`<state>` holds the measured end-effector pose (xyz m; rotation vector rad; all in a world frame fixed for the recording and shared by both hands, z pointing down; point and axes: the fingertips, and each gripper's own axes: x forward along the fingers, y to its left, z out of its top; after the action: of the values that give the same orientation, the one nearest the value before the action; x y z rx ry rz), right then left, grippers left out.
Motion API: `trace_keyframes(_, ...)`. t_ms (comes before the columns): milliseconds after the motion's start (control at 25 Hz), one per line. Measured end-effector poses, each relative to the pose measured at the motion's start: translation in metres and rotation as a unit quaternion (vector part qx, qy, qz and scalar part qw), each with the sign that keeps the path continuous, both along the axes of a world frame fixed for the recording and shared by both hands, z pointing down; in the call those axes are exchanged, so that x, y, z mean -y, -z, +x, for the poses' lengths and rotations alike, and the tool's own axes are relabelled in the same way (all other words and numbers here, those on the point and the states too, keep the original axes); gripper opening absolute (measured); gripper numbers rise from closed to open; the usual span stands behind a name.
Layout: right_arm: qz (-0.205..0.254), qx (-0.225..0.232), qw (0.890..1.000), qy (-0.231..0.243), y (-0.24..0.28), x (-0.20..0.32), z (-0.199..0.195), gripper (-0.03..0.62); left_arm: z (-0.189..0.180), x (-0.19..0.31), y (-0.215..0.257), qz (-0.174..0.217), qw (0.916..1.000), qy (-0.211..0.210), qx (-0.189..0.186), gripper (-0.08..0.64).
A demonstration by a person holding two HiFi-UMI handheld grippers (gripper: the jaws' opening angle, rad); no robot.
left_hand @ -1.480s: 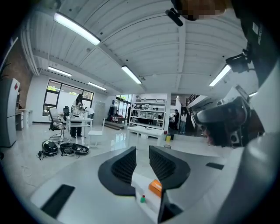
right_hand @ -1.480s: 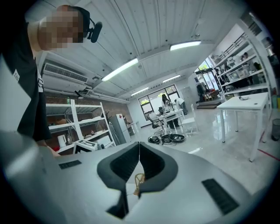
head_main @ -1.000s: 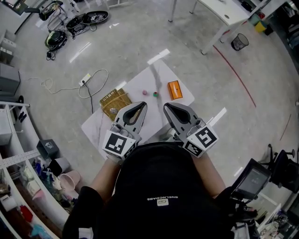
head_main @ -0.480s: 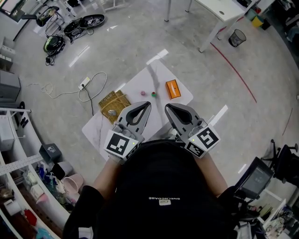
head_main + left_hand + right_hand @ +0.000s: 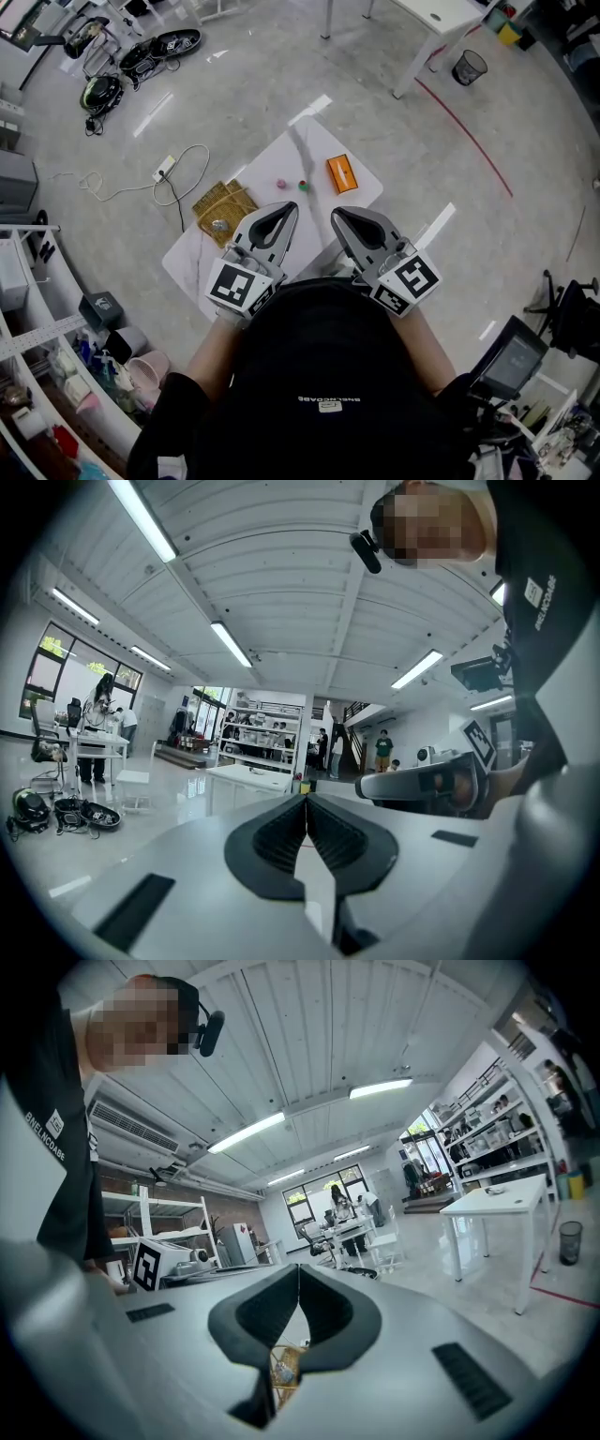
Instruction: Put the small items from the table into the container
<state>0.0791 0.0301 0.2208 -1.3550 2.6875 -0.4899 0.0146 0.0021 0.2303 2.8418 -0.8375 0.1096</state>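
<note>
White capital letters on the person's black shirt, lower middle of the head view, upside down, too small to read surely, black-and-white square code markers without letters on cubes of left gripper and right gripper, print on orange flat box illegible

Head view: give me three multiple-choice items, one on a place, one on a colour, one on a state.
1. In the head view, the basket lies on which side of the box? A left B right C on top
2. The box is: A blue B orange C black
3. The left gripper's jaws are: A wide apart B shut on the box C shut, empty

Answers: 1 A, the basket sits at the table's left end. 2 B, it is plainly orange. 3 C, the pads meet with nothing between.
</note>
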Motion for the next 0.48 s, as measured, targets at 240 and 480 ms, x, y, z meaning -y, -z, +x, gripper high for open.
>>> trace_keyframes(240,-0.010,-0.003,1.000,-0.006,-0.004,-0.004,0.002,0.011,0.001,0.001,-0.019,-0.019,0.9997,-0.004,0.014,0.006)
trace_keyframes(480,-0.025,-0.012,0.999,-0.022,-0.010,-0.009,0.010,0.011,0.005,0.010,-0.057,-0.040,0.9983,-0.004,0.041,0.008)
